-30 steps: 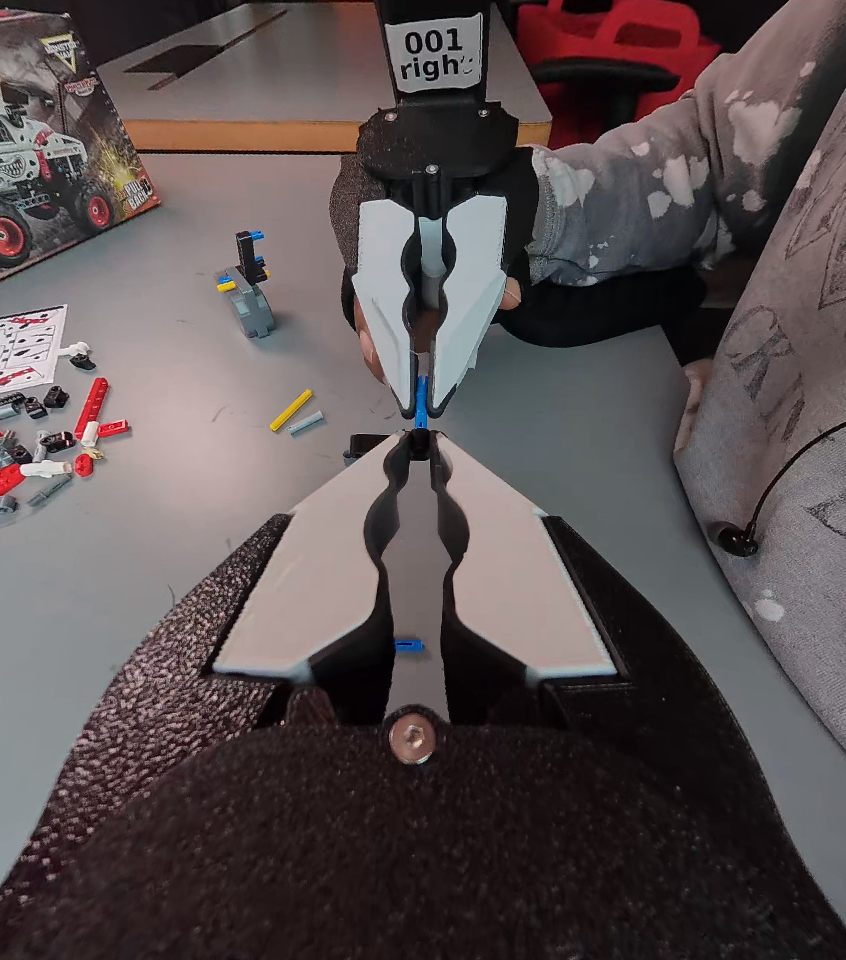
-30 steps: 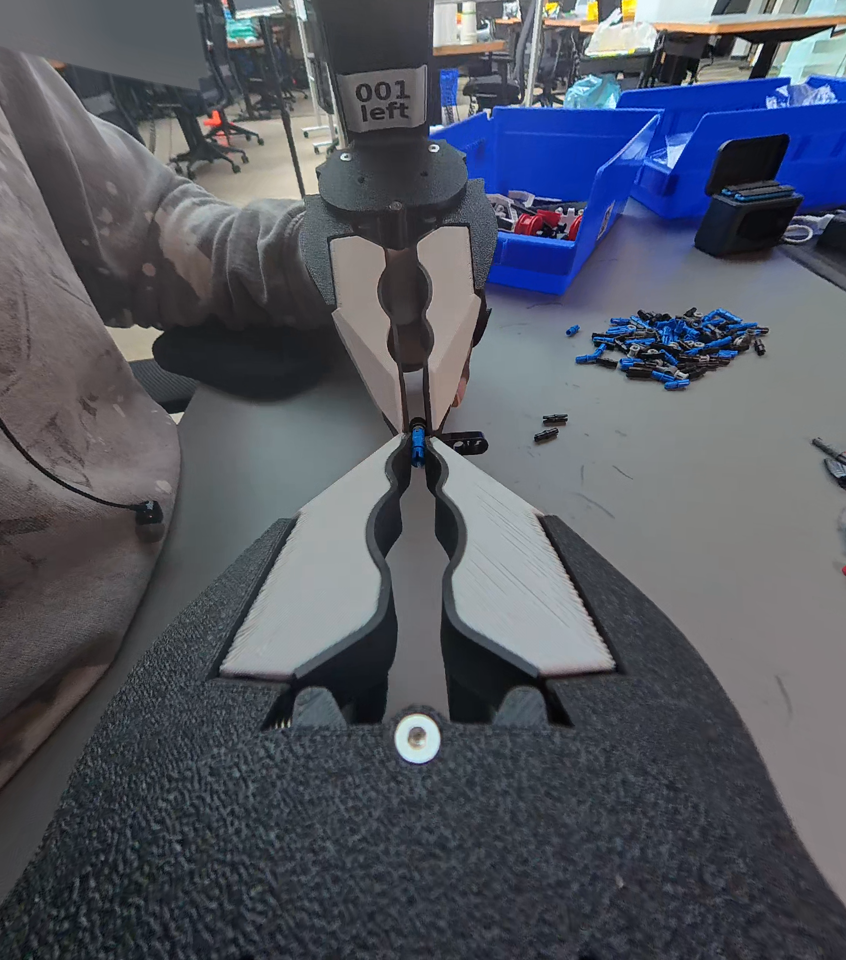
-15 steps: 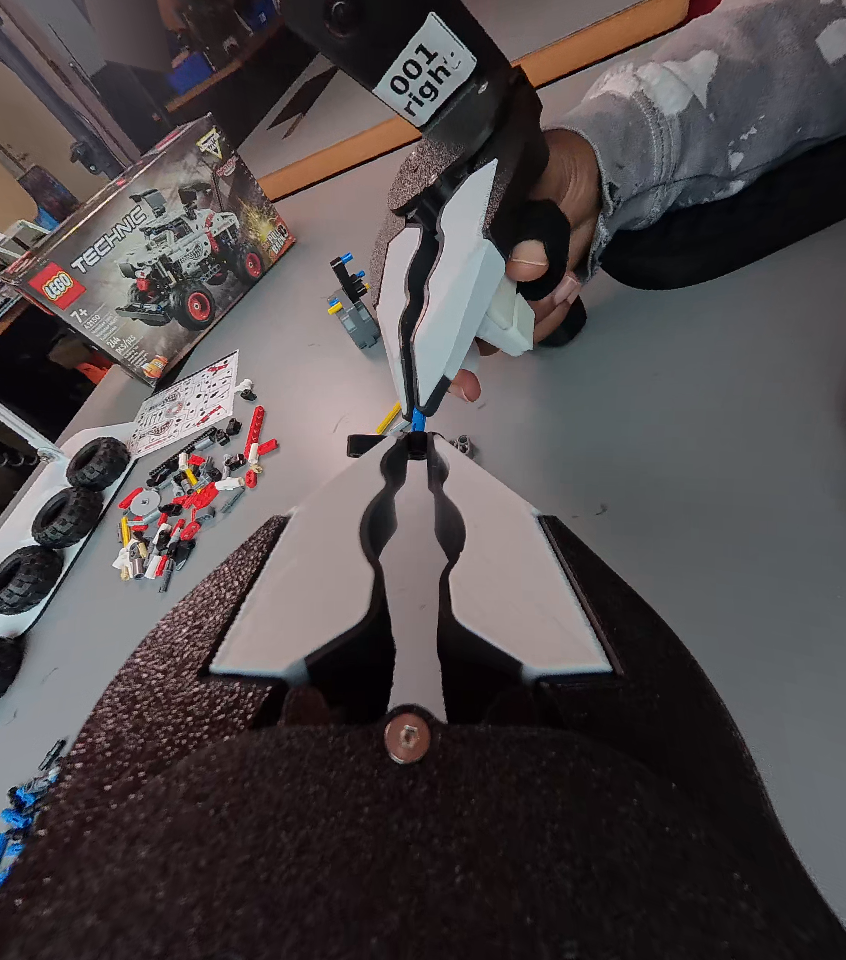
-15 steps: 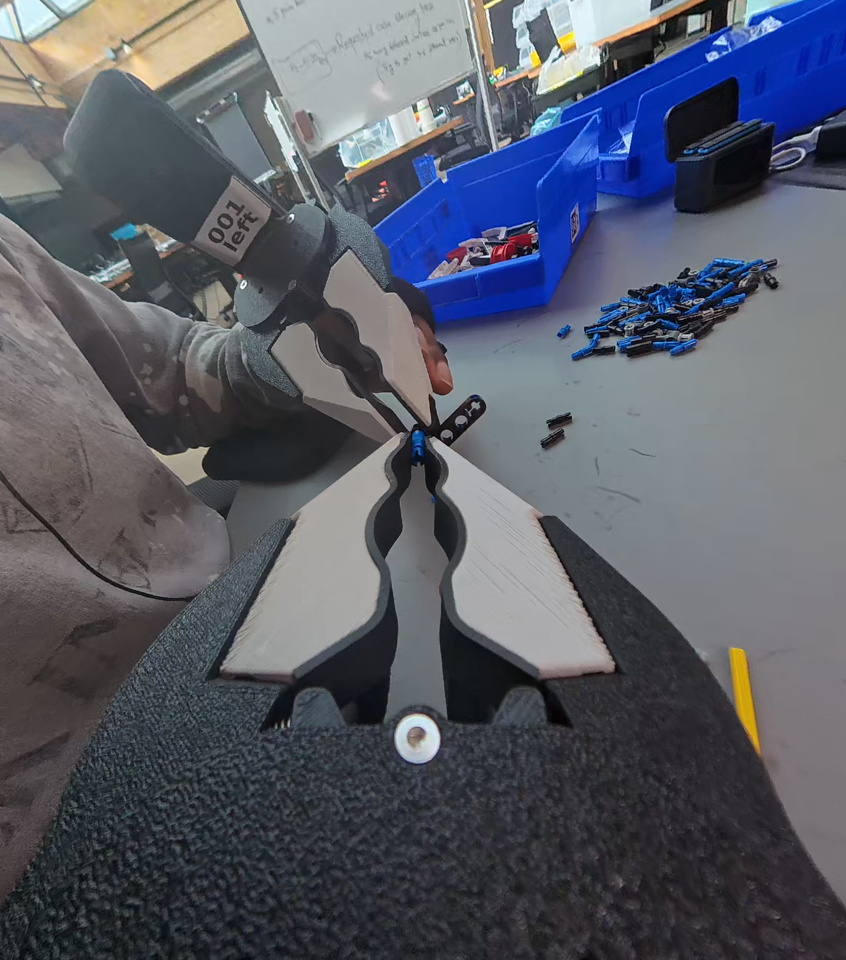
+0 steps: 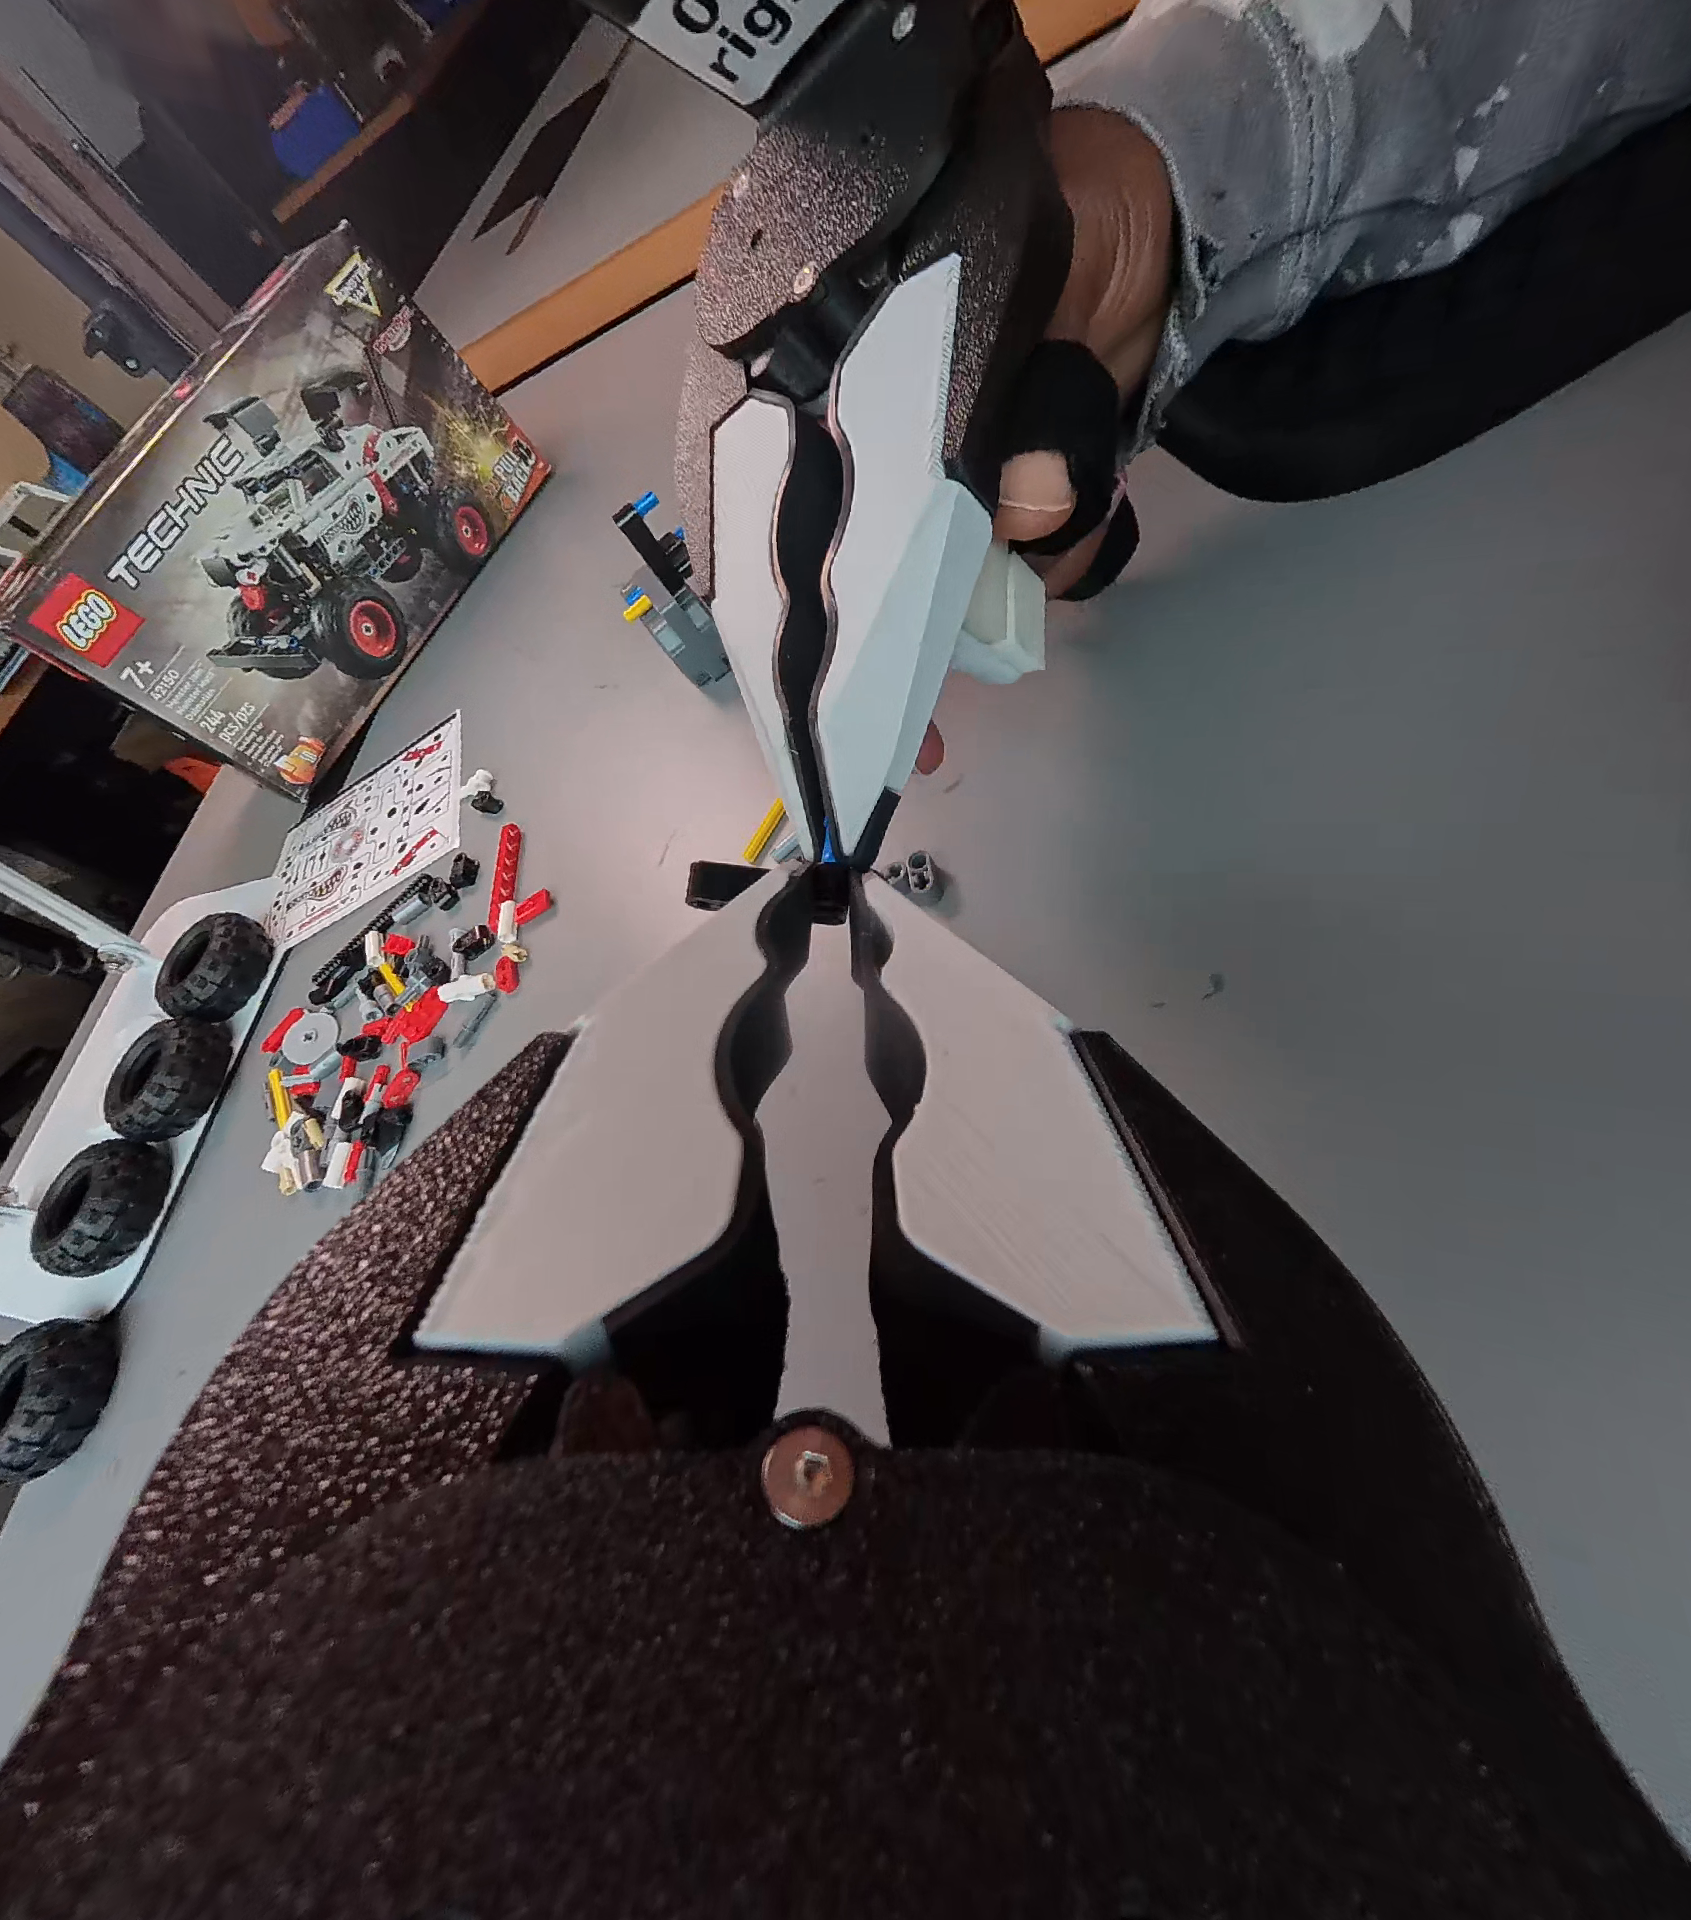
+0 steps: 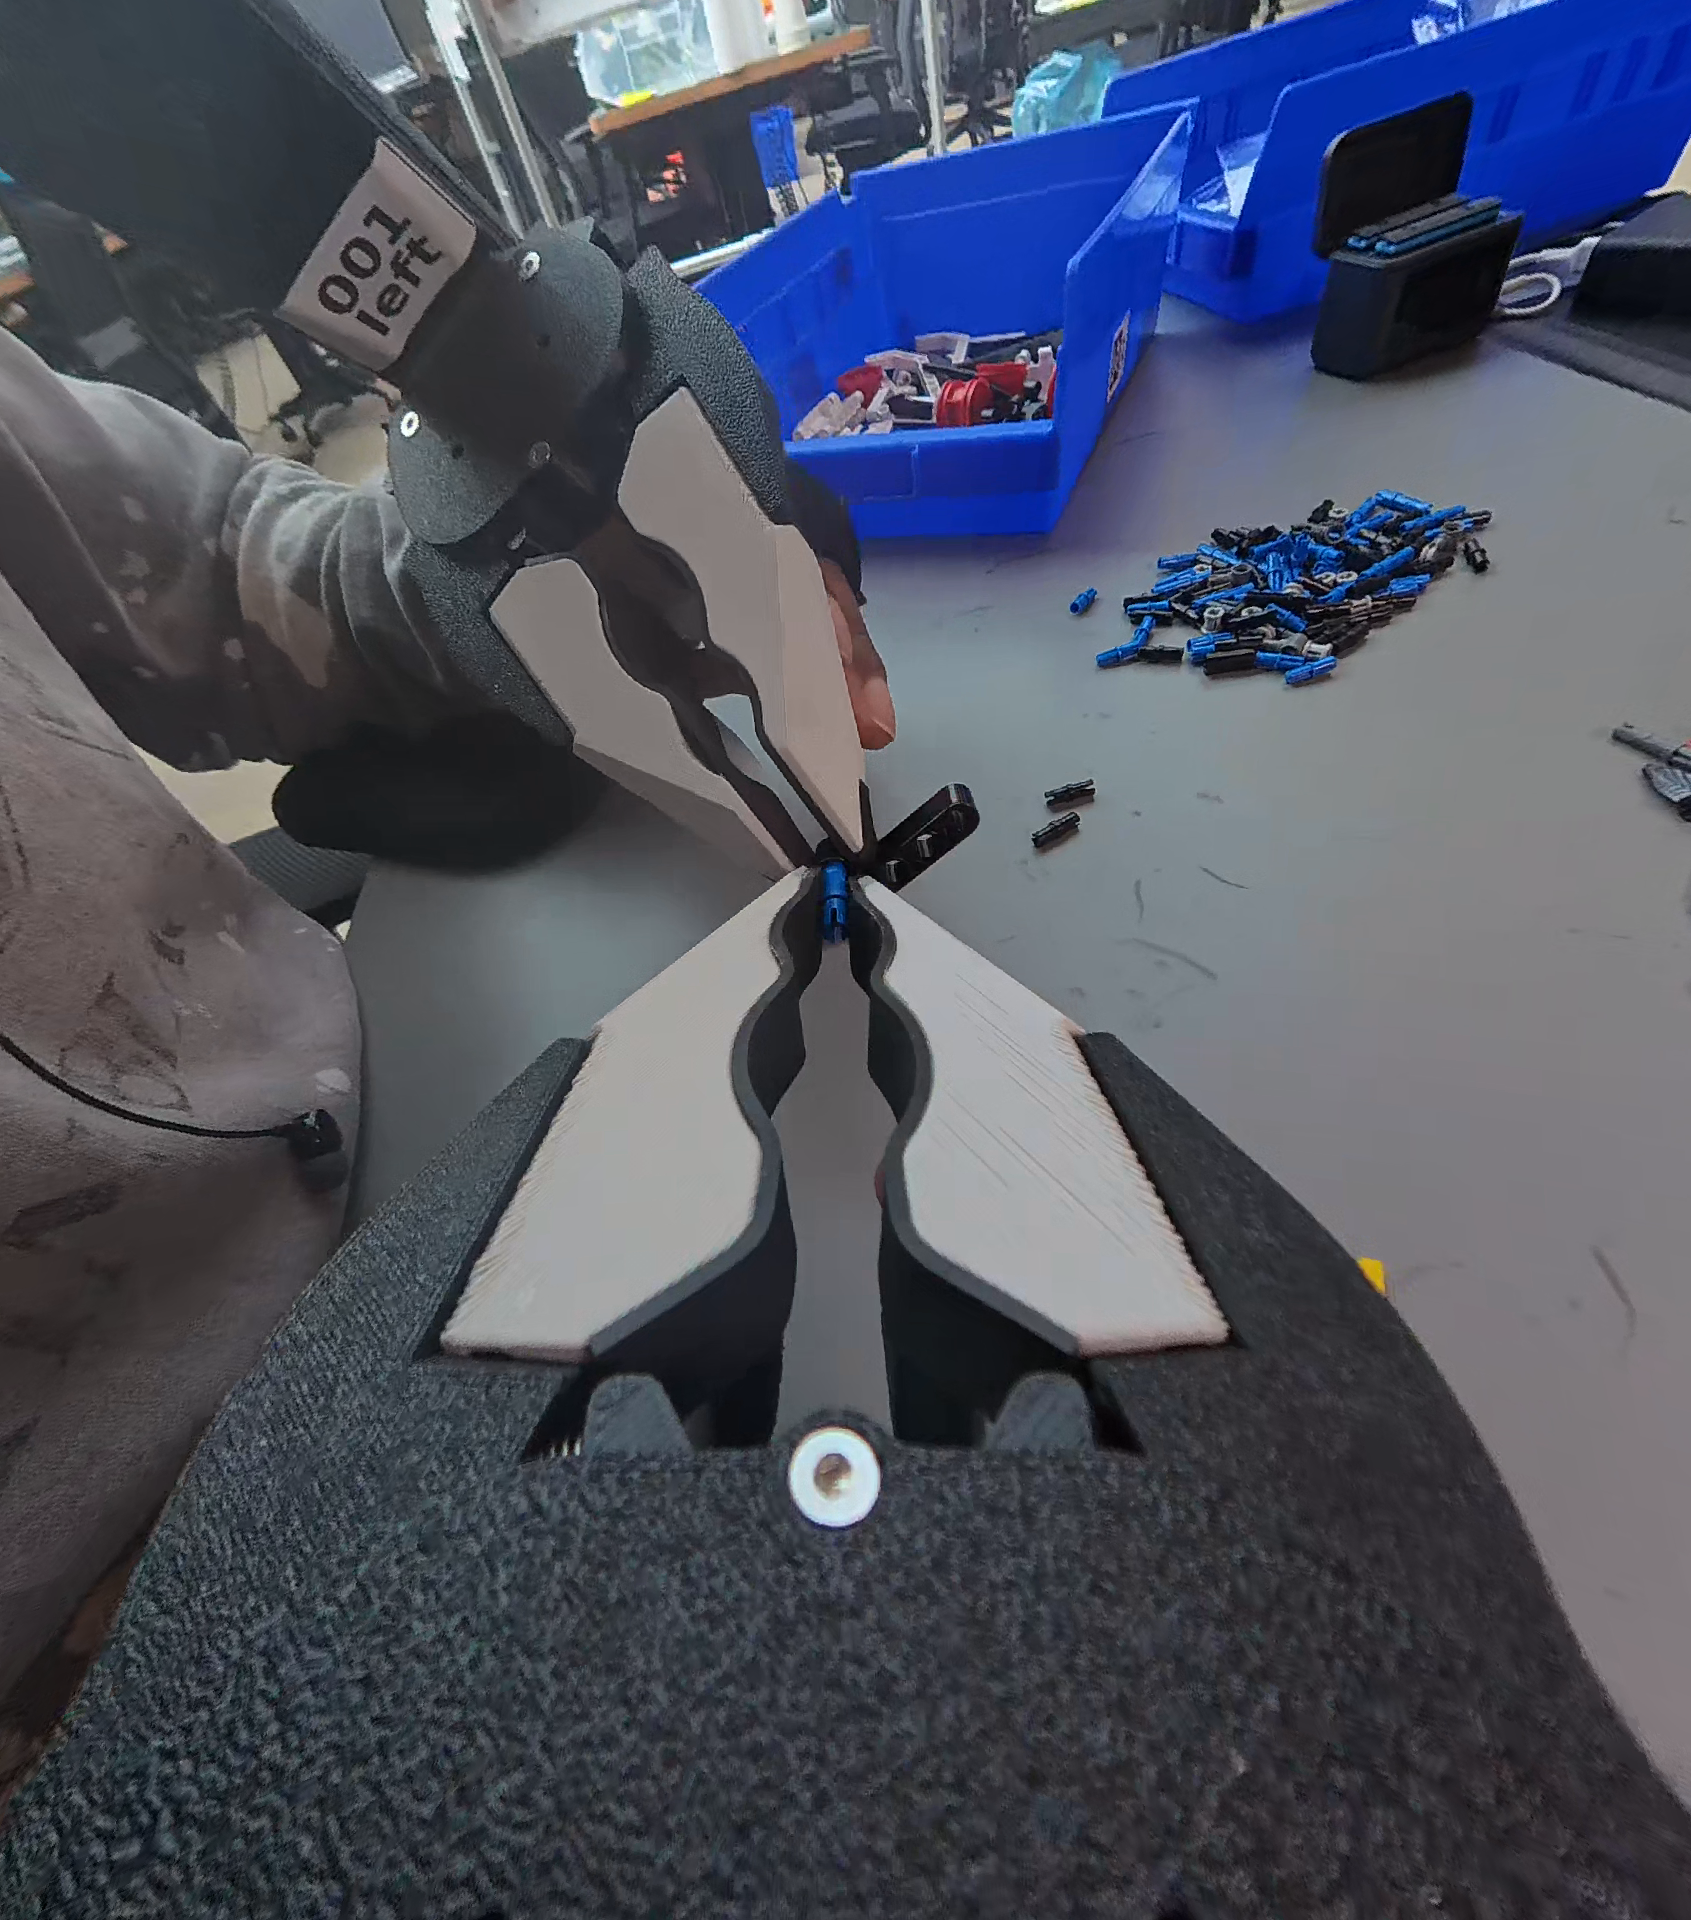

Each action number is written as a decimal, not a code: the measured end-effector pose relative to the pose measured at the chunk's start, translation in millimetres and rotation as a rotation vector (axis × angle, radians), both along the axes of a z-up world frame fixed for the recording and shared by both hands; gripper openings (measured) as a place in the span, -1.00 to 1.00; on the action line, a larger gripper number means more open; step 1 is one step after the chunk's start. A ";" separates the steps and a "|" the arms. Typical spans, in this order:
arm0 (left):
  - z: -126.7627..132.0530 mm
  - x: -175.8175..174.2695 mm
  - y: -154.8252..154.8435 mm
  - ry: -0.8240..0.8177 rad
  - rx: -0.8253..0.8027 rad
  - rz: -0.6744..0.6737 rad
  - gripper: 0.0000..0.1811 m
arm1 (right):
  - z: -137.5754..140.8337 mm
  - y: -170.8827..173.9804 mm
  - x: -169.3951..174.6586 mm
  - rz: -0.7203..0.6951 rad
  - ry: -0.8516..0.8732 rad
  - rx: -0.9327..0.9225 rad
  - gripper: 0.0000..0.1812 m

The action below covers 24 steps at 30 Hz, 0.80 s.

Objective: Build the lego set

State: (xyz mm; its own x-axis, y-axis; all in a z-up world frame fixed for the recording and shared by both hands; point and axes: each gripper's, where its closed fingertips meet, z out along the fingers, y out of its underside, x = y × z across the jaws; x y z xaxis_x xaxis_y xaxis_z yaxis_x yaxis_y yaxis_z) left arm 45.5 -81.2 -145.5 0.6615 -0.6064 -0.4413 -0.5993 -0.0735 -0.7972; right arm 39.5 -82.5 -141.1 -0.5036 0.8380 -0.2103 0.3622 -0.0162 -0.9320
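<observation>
Claws tip to tip: right claw [image 6: 833, 902] pinching blue pin [image 6: 833, 906], left claw [image 5: 828, 896] pinching black beam [image 6: 929, 831].

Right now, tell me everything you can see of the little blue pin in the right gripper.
The blue pin is a short, glossy plastic peg with ridged collars, pinched lengthwise at the tips of the right gripper. It is held above the grey table, its far end meeting the black beam clamped in the left gripper. Whether it has entered a hole is hidden.
</observation>
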 end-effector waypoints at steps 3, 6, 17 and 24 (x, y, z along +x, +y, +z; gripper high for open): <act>-10.6 -2.3 1.7 0.119 0.006 0.024 -0.93 | -10.9 1.0 -2.3 -0.031 -0.063 0.014 -0.96; -13.2 -5.8 4.5 0.153 0.017 0.057 -0.93 | -13.3 3.5 -6.2 -0.075 -0.119 -0.170 -0.96; 3.2 -33.6 18.6 -0.284 -0.103 0.202 -0.92 | 19.6 28.4 -11.9 -0.194 0.183 0.145 -0.70; 29.8 -29.2 25.5 -1.025 -0.353 0.158 -0.93 | 26.3 29.3 -25.3 -0.337 0.366 0.696 -0.55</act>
